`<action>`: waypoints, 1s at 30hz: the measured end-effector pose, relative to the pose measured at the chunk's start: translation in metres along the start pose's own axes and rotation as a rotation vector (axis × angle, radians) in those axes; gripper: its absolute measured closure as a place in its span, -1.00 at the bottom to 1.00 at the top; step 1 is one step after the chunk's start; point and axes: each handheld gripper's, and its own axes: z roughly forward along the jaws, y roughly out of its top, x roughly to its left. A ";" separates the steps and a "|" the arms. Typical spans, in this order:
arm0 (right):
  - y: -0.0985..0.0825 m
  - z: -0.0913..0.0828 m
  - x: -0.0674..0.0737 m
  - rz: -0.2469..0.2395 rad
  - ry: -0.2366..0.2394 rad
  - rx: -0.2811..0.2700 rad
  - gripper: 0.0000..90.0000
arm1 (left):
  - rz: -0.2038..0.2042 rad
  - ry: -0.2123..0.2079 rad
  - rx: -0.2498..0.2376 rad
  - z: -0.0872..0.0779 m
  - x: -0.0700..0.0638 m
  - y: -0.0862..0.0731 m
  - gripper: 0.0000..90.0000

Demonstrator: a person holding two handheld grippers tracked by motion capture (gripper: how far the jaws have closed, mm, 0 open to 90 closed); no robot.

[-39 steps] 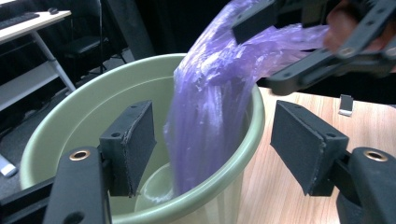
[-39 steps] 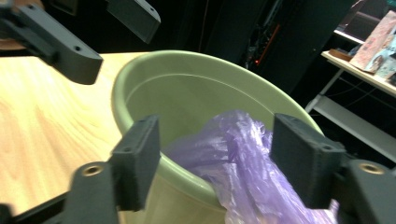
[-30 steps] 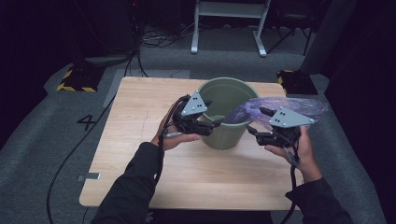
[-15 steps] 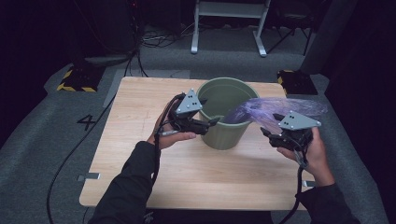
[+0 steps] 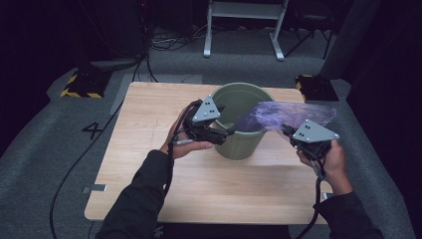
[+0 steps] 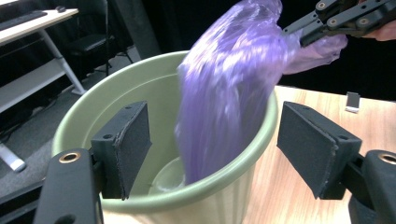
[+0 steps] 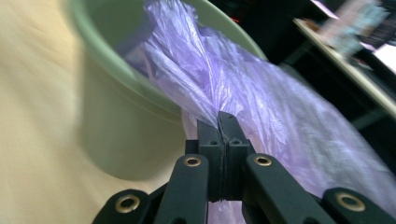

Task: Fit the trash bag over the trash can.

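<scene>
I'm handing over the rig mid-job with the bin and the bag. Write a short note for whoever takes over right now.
Right gripper: jaws have just closed, shut on the thin purple plastic bag, out past the rim.
Left gripper: open, pads either side of the round green plastic bin's near rim, not pressing.
Bin stands upright on the light wooden table; the bag's other end hangs inside it.
Done: bag partly in, one edge gripped.
Left, probably: spread the bag over the rim.

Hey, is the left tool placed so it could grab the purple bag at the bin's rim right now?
Probably yes. The left tool is open, its jaws straddling the green bin rim where the purple bag hangs over; nothing lies between.
</scene>
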 end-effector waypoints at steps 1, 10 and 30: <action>0.004 -0.001 0.002 -0.004 0.024 -0.007 1.00 | 0.007 -0.009 -0.002 0.002 -0.003 0.002 -0.44; 0.035 -0.004 0.029 -0.100 0.110 -0.032 0.97 | 0.046 -0.045 -0.002 0.008 -0.017 0.008 -0.44; 0.039 -0.005 0.038 -0.092 0.153 -0.077 0.84 | 0.169 -0.036 0.062 0.025 -0.029 0.008 0.94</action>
